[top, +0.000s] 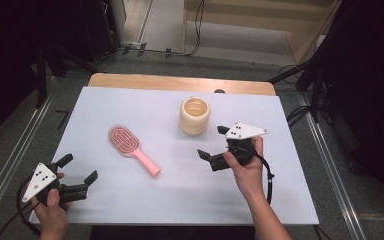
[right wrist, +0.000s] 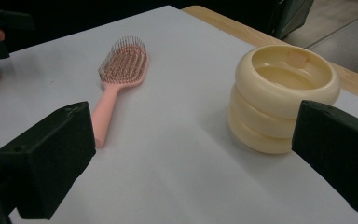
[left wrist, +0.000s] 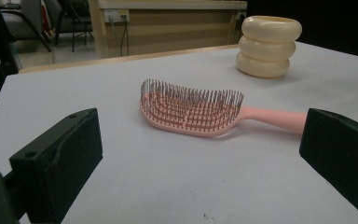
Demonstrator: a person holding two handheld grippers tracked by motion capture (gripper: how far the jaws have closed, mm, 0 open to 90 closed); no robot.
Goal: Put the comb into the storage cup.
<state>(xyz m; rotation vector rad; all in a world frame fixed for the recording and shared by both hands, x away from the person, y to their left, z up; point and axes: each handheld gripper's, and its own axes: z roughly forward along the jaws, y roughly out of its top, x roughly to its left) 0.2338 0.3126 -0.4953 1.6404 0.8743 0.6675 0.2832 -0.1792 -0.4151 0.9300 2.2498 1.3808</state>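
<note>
Both grippers open, holding nothing: left gripper [top: 78, 167] nr surface's front-left corner, right gripper [top: 213, 141] mid-right. Pink hairbrush [top: 131, 148] lies centre-left, cream cup [top: 195, 116] twd back edge.

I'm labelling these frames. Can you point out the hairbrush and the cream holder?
hairbrush [top: 124, 139], high view, on the bristled head.
holder [top: 195, 121], high view, on its ribbed outer wall.
</note>
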